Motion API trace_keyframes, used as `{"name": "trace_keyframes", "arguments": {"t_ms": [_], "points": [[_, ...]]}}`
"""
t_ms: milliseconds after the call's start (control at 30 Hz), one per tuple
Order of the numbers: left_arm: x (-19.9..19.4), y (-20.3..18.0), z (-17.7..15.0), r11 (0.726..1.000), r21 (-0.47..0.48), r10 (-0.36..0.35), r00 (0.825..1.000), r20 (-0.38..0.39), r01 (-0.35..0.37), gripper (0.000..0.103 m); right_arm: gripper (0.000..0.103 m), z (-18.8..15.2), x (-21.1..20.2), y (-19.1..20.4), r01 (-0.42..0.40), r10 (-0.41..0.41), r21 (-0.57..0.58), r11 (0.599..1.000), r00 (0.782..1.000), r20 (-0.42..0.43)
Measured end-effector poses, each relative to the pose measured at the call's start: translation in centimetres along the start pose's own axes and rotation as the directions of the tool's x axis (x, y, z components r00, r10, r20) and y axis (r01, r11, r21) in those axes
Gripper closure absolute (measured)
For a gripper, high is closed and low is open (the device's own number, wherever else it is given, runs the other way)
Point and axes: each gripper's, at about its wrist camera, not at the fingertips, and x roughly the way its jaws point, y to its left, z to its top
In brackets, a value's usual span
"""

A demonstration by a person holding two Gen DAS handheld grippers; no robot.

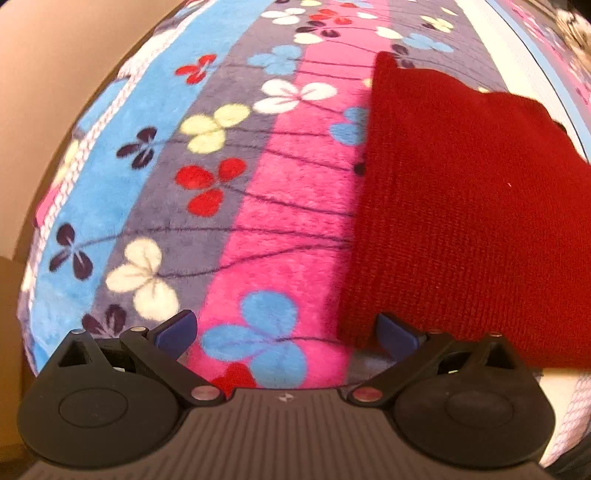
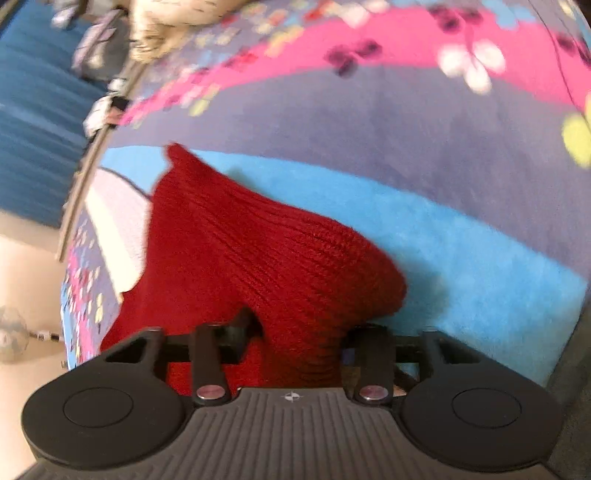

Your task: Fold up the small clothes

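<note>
A small red knitted garment (image 1: pixel 461 206) lies on a flowered fleece blanket (image 1: pixel 236 206) at the right of the left wrist view. My left gripper (image 1: pixel 286 332) is open and empty, with its right finger beside the garment's near left edge. In the right wrist view my right gripper (image 2: pixel 295 347) is shut on a bunched fold of the red garment (image 2: pixel 258 258) and lifts it off the blanket (image 2: pixel 443 236). Its fingertips are hidden in the cloth.
The blanket covers a bed. Its left edge drops to a beige floor (image 1: pixel 44 110). In the right wrist view a blue surface (image 2: pixel 33 122) and a pale furry thing (image 2: pixel 162 26) lie past the bed's far edge.
</note>
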Motion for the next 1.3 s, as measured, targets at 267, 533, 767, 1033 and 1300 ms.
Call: {"name": "trace_keyframes", "arguments": {"t_ms": [267, 533, 767, 1033, 1300], "points": [[-0.2, 2.1, -0.2, 0.999, -0.042, -0.005, 1.000, 0.009, 0.005, 0.000, 0.069, -0.5, 0.0, 0.5, 0.006, -0.005, -0.025, 1.000, 0.999, 0.044], [1.4, 3.6, -0.2, 0.997, 0.014, 0.069, 0.997, 0.040, -0.070, 0.000, 0.070, -1.0, 0.0, 1.4, 0.061, -0.056, -0.067, 0.996, 0.996, 0.073], [3.9, 2.4, -0.5, 0.994, 0.090, 0.057, 0.998, 0.005, -0.057, 0.000, 0.069, -1.0, 0.0, 2.3, 0.107, -0.102, -0.069, 0.992, 0.992, 0.081], [4.0, 2.3, -0.6, 0.992, 0.118, 0.035, 0.999, 0.025, -0.038, 0.000, 0.084, -8.1, -5.3, 14.4, 0.229, 0.012, -0.611, 0.758, 0.931, 0.364], [3.0, 4.6, -1.3, 0.997, 0.073, 0.003, 1.000, 0.028, -0.005, 0.000, 0.087, -25.6, -6.2, 22.7, 0.167, 0.343, -0.975, 0.147, 0.916, 0.208]]}}
